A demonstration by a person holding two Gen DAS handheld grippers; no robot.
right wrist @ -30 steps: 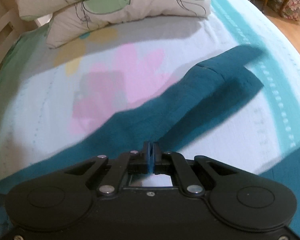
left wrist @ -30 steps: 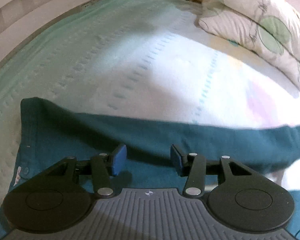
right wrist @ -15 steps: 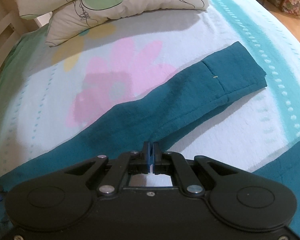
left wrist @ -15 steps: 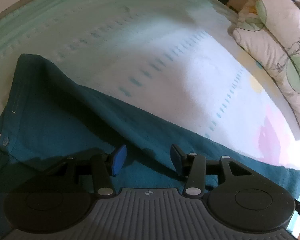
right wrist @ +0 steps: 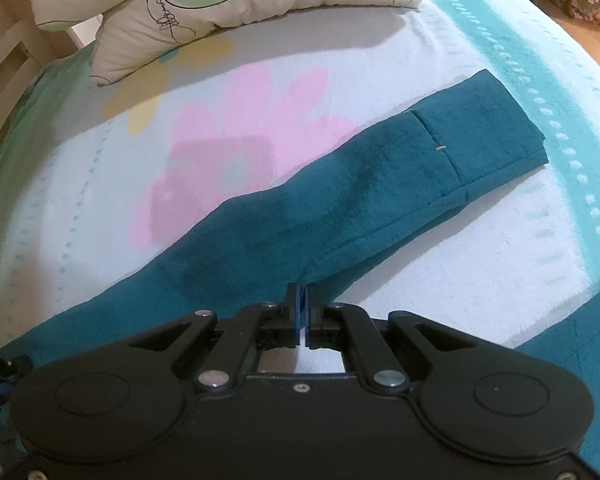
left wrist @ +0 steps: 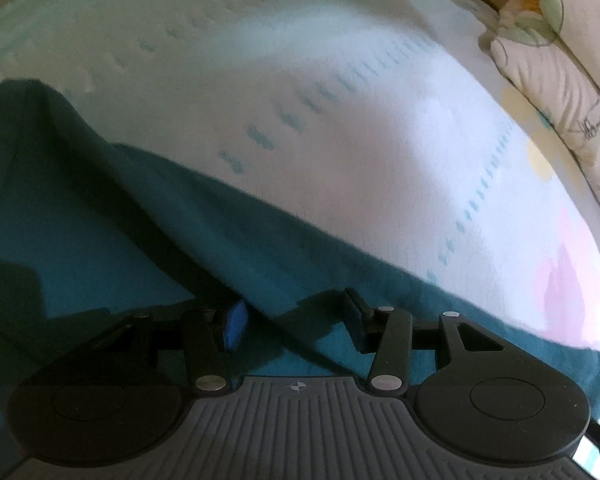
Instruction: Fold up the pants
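Observation:
Teal pants (right wrist: 340,208) lie on the bed. One leg stretches flat to the far right, its cuff (right wrist: 496,140) near the turquoise stripe. My right gripper (right wrist: 302,300) is shut with its fingertips at the near edge of that leg; whether fabric is pinched between them is hidden. In the left wrist view the pants (left wrist: 100,232) show a raised diagonal fold that runs down between the fingers. My left gripper (left wrist: 294,320) is open, low over the fabric, with the fold between its pads.
Two floral pillows (right wrist: 228,4) lie at the head of the bed, also at the right edge of the left wrist view (left wrist: 560,64). The bedspread (right wrist: 100,184) is white with a pink flower and turquoise border. A second teal piece (right wrist: 580,340) lies at the right.
The far leg, lifted and blurred a second ago, now lies flat on the bed. My left gripper has moved lower and closer to the fabric, with the fold now between its fingers.

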